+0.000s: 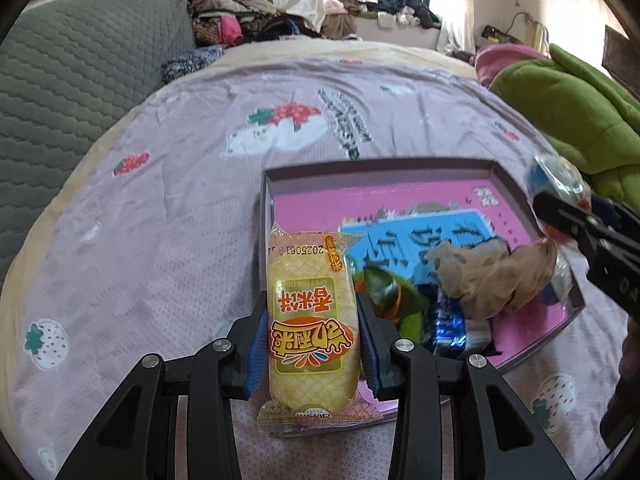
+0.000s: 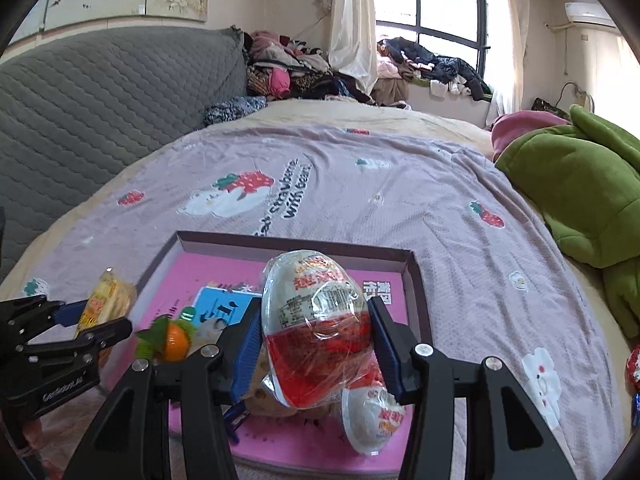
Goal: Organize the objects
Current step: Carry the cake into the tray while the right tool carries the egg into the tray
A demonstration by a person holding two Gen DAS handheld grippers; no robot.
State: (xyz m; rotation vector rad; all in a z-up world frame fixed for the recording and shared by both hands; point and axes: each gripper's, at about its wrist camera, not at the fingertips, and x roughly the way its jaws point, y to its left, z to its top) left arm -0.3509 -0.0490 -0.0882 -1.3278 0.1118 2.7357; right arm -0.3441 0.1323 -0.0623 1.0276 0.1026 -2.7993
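My left gripper [image 1: 312, 340] is shut on a yellow snack packet [image 1: 312, 320], held over the near left edge of a shallow pink-lined box lid [image 1: 376, 168]. In the right wrist view my right gripper [image 2: 316, 340] is shut on a red-and-white egg-shaped wrapped snack [image 2: 316, 320] above the same box lid [image 2: 296, 240]. A second egg-shaped snack [image 2: 372, 420] lies in the lid below it. The lid also holds an orange-and-green toy [image 2: 172, 340], a beige crumpled thing [image 1: 492, 276] and a blue shiny packet [image 1: 452, 328]. The other gripper shows at each view's edge: the right gripper [image 1: 552, 216], the left gripper [image 2: 92, 320].
The lid rests on a lilac strawberry-print sheet [image 1: 180, 220] on a bed. A grey quilted headboard [image 1: 80, 80] is at left, a green blanket [image 2: 580, 200] at right, and piled clothes [image 2: 288, 68] at the far end. More wrapped snacks [image 2: 634, 364] lie at the right edge.
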